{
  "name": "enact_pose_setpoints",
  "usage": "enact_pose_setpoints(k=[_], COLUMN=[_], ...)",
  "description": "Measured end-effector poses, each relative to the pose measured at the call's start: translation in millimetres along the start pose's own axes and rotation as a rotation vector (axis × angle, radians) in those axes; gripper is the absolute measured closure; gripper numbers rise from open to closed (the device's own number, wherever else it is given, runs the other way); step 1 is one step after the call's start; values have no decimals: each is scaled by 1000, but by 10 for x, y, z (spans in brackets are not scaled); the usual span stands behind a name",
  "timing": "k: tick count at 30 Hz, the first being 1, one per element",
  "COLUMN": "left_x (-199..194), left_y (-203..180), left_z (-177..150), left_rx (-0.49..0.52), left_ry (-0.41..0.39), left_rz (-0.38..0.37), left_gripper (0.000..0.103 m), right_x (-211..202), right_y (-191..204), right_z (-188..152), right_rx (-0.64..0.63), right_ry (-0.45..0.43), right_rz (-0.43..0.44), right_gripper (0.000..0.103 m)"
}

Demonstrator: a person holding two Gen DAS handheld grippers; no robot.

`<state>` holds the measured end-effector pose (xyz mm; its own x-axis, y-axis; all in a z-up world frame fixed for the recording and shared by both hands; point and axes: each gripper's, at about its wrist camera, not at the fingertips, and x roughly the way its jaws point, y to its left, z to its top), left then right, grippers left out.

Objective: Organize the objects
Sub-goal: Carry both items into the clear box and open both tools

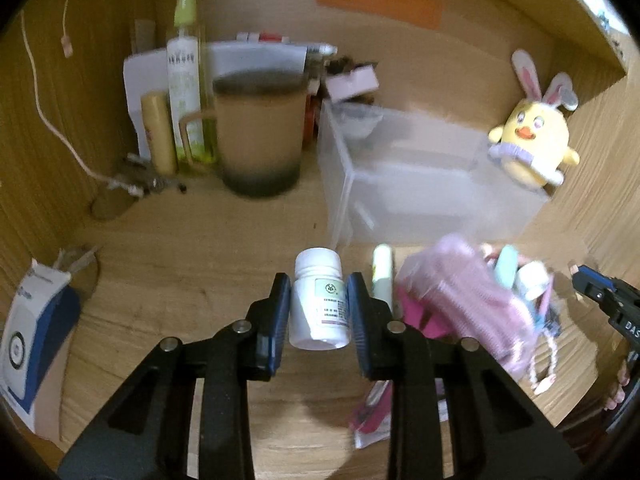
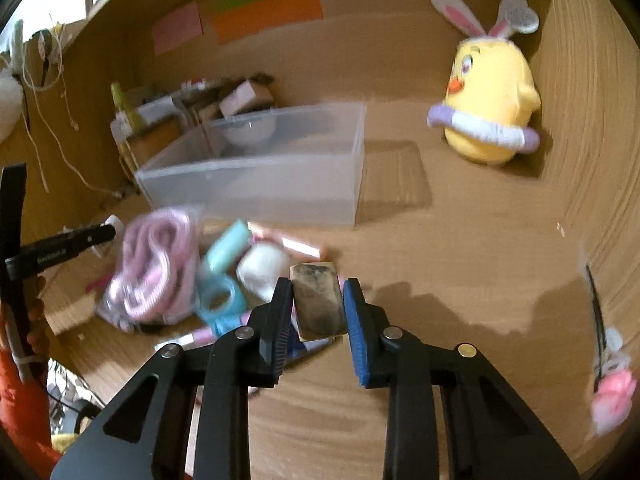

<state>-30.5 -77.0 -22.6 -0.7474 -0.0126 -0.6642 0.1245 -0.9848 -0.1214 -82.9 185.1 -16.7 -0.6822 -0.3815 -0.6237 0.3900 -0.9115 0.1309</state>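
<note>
My left gripper [image 1: 319, 288] is shut on a white pill bottle [image 1: 318, 300] with a green-marked label, held above the wooden desk. My right gripper [image 2: 318, 290] is shut on a dirty white eraser [image 2: 318, 304], just right of the pile of small objects. An empty clear plastic bin [image 1: 420, 184] stands behind the pile; it also shows in the right wrist view [image 2: 260, 176]. The pile holds a bag of pink cord [image 2: 154, 264], a mint tube [image 2: 228, 248], a blue tape ring [image 2: 220, 300] and a white roll [image 2: 262, 266].
A brown mug [image 1: 258, 132], spray bottle [image 1: 184, 76] and tube [image 1: 158, 132] stand at the back left. A yellow plush chick [image 2: 490, 100] sits in the back right corner. A blue and white box [image 1: 36, 332] lies at the left. A pink hair tie [image 2: 612, 396] lies at the right.
</note>
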Motion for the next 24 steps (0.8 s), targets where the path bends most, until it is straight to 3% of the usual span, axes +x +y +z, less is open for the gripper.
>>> enact_pose_setpoints(k=[15, 24], left_x=[-184, -54], left_y=[-145, -361], left_z=[700, 1061], left_rx=[5, 59], left_ry=[-125, -122], left_rz=[-110, -132], left_gripper=[74, 74], right_x=[-93, 36], right_y=[178, 275], right_z=[868, 1295], right_rx=[-81, -89], right_ry=[-170, -176], right_rz=[-2, 32], right_gripper=[79, 79])
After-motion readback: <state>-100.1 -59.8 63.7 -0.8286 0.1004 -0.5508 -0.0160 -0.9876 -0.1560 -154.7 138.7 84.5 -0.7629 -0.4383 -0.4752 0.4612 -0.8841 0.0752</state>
